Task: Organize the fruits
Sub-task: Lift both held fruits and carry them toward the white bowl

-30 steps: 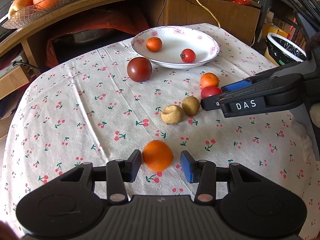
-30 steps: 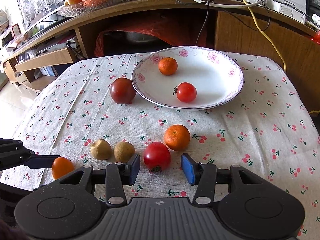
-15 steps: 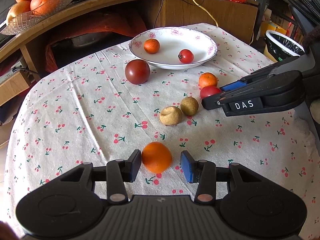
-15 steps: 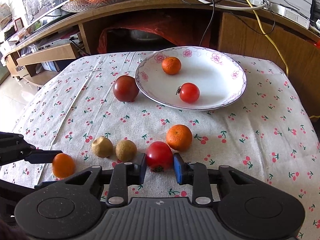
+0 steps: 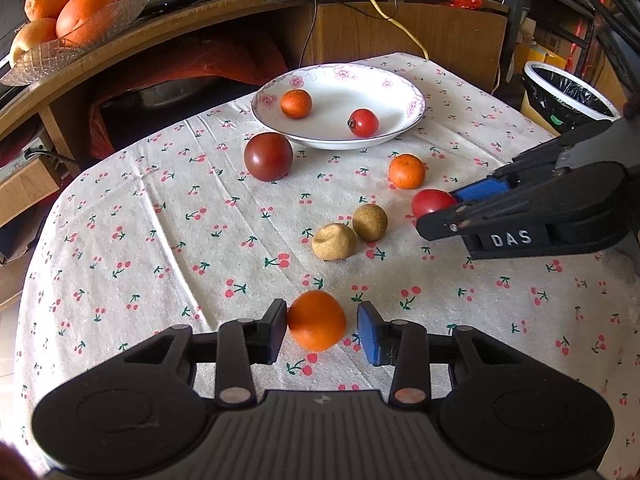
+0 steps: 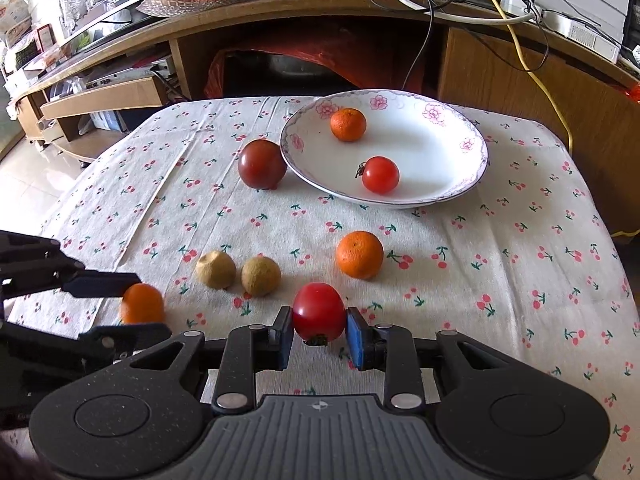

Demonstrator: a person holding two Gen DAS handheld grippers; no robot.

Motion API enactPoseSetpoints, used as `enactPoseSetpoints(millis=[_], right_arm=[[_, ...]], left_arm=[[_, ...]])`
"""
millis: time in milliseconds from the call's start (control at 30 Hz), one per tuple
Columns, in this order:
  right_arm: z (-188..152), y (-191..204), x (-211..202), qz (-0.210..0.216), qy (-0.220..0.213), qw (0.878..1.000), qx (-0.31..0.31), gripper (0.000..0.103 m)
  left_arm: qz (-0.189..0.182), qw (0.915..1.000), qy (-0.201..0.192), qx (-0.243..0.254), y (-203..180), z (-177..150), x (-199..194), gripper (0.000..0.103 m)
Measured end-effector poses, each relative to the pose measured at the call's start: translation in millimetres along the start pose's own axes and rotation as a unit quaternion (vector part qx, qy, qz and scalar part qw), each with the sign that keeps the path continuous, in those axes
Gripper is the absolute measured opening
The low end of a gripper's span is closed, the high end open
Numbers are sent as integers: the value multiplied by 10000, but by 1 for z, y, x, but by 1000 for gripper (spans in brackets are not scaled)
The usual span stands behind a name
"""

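The plate point(image 6: 460, 184) sits at twelve o'clock on the table point(image 6: 520, 248) and holds only a small orange point(image 6: 348, 124) and a small tomato point(image 6: 380, 175), so most sorting seems left. The dark tomato point(image 6: 262, 164) touches the plate's rim at nine o'clock. A loose orange point(image 6: 359, 254) and two kiwis point(image 6: 238, 272) lie mid-table. The right gripper point(image 6: 318, 336) clamps a red tomato point(image 6: 318, 318). The left gripper point(image 5: 322, 330) is open around a near orange point(image 5: 317, 320), one pad touching.

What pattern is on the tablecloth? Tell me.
Small red cherries with green stems on the off-white tablecloth, clearest in the right wrist view.
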State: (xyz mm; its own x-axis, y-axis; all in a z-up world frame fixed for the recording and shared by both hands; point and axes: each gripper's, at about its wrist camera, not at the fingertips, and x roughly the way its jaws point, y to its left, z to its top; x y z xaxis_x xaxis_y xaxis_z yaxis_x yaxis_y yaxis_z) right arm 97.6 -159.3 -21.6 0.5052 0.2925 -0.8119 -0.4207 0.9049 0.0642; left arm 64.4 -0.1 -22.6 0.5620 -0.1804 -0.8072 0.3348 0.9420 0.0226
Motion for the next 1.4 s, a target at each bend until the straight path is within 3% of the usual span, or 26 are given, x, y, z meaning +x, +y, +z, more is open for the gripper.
enactPoseSetpoints(millis=[900, 1133, 1400], right_arm=[[-7, 1, 1, 96, 147, 9998, -108, 27], [-8, 1, -2, 36, 186, 9998, -95, 23], [-8, 0, -20, -62, 23, 10000, -18, 23]], left_arm=[[-15, 10000, 85, -21, 3, -5, 6, 47], [79, 9999, 142, -42, 2, -1, 7, 40], [107, 9998, 157, 27, 0, 4, 6, 40]])
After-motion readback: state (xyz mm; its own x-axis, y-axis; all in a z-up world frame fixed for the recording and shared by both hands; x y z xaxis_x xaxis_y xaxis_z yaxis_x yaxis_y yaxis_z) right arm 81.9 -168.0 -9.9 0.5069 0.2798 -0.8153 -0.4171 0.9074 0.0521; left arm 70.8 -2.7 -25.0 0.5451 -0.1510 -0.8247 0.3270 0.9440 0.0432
